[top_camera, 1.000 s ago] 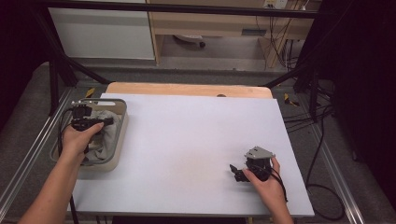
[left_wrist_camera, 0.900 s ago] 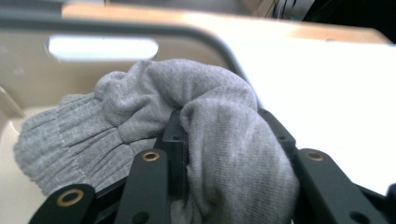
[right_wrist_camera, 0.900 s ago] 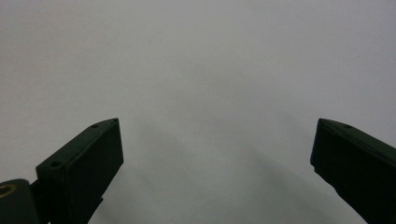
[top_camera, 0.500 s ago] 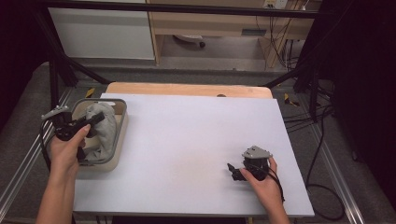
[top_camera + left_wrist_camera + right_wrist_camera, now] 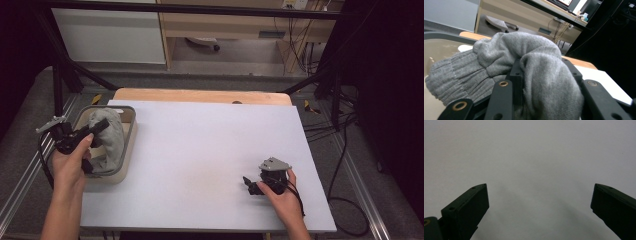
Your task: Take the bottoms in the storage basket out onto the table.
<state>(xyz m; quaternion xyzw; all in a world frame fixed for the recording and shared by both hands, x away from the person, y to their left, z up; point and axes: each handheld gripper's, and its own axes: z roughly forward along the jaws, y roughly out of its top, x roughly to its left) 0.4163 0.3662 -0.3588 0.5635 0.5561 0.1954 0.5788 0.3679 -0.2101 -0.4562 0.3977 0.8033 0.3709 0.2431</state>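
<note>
From above, the left gripper [image 5: 95, 129] clamps a grey knit cloth [image 5: 107, 137] lying in the tan bin [image 5: 127, 145]. The left gripper view reveals ribbed fabric bunched between its jaws. The right gripper [image 5: 248, 184] rests gaping on the bench [image 5: 200, 150].

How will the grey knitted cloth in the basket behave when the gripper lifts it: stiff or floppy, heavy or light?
Probably floppy: the grey knitted cloth folds and bulges around the left gripper, shut on a bunch of it. It likely sags and trails from the basket when raised. It seems light, and the ribbed knit should not slip easily.
</note>
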